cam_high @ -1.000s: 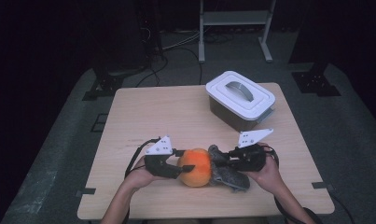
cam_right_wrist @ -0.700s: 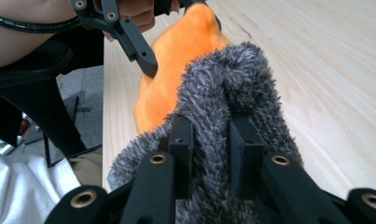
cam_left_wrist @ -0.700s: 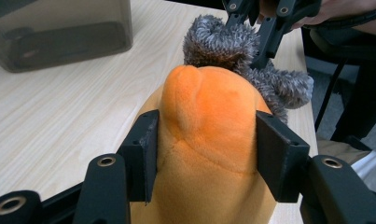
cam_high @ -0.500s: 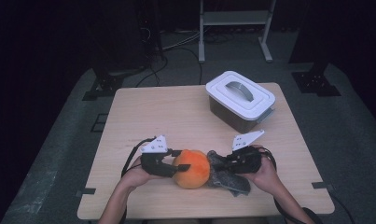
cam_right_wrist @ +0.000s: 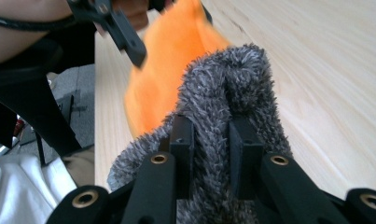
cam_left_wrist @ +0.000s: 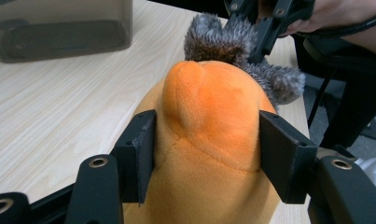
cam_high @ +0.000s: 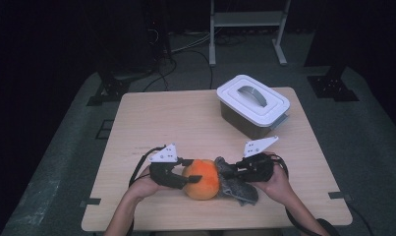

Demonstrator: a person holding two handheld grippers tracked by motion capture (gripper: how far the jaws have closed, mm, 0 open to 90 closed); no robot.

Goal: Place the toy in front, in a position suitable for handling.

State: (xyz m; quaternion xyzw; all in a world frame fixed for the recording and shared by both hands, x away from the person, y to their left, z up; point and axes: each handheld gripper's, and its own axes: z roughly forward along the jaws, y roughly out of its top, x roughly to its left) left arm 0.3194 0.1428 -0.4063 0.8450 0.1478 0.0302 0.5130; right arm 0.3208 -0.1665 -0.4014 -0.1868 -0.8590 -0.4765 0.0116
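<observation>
Two grippers meet over one plush toy (cam_high: pixel 201 178) at the near edge of your table (cam_high: pixel 185 123). Your left gripper (cam_left_wrist: pixel 206 149) has its jaws set around the orange body, pads touching the plush on both sides; they have just been opening. Your right gripper (cam_right_wrist: pixel 209 140) is clamped narrowly on the toy's grey fur (cam_right_wrist: pixel 232 84). Well apart, at the far right, stands a lidded box (cam_high: pixel 253 104)
</observation>
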